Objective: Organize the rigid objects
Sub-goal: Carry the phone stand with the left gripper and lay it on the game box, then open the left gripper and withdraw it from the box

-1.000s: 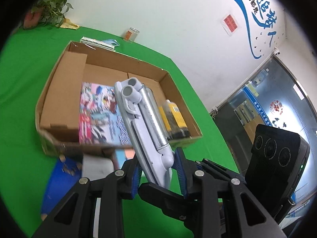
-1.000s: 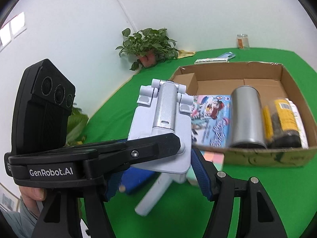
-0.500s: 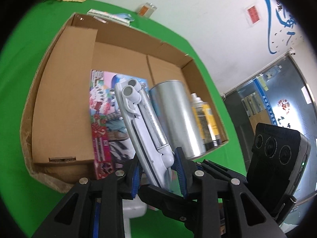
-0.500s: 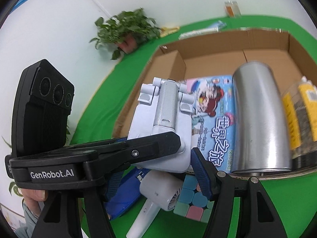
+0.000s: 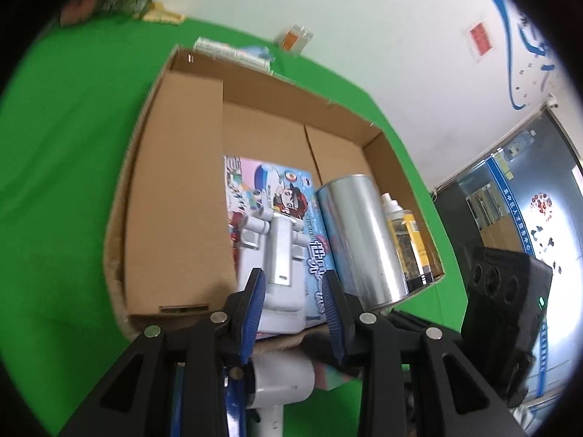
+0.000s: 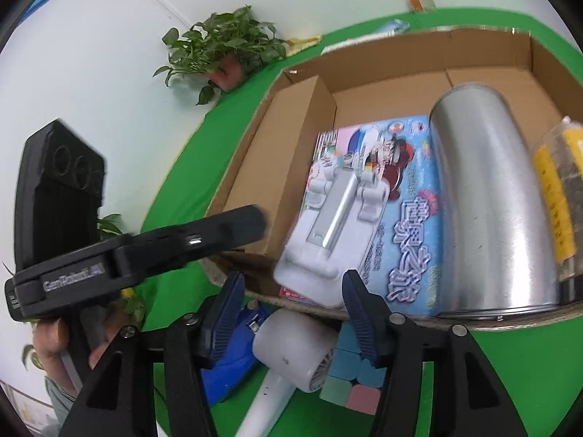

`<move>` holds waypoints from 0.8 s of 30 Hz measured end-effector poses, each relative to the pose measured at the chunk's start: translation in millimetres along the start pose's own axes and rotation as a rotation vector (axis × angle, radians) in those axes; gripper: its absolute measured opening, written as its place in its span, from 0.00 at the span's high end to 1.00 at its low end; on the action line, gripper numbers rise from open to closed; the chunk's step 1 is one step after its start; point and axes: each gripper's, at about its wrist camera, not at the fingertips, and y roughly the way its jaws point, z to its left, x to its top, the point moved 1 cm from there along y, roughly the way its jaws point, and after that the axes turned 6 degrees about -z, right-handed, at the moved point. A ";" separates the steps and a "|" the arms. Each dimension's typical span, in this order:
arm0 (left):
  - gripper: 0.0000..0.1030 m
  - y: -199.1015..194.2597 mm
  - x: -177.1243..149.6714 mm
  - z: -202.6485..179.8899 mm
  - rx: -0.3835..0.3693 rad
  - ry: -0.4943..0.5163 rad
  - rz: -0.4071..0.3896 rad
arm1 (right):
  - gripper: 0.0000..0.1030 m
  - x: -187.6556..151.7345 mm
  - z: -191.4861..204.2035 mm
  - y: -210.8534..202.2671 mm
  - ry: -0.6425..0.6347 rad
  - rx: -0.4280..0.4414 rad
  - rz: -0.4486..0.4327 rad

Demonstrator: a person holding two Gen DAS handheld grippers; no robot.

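White folding stand [image 5: 280, 266] lies flat on a cartoon book [image 5: 269, 185] inside the open cardboard box [image 5: 262, 83], at the near wall. In the left wrist view the box also holds a silver can [image 5: 360, 240] on its side, just right of the book, and beside it a clear jar [image 5: 404, 240] with a yellow label, too small to read. The left gripper [image 5: 293, 276] is clenched to a narrow gap. The near end of the stand shows in this gap, but the right pad stands apart from it, so nothing is pinched.

In the right wrist view the stand [image 6: 328, 233] rests tilted on the book [image 6: 411, 218], which carries big blue Chinese characters. The jaws of the right gripper [image 6: 293, 276] are closing. The stand's near end is between the tips, and the pads do not press it. On the side of the left gripper [image 6: 260, 218] I read "GenRobot.AI", blurred. Outside the box, on the green cloth [image 6: 175, 189], lie a white fan [image 6: 291, 349] and a pastel cube [image 6: 349, 382].
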 end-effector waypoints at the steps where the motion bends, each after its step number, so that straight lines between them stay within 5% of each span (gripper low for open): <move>1: 0.70 -3.0 -2.0 -0.2 0.003 0.007 -0.007 | 0.46 0.3 0.3 -0.6 -0.003 -0.005 0.000; 13: 0.70 -41.1 -27.8 11.8 0.096 0.057 -0.134 | 0.49 13.6 0.4 38.7 -0.036 -0.185 0.053; 24: 0.70 -54.2 -39.4 17.0 0.101 0.050 -0.176 | 0.59 9.4 12.1 45.8 -0.224 -0.186 0.090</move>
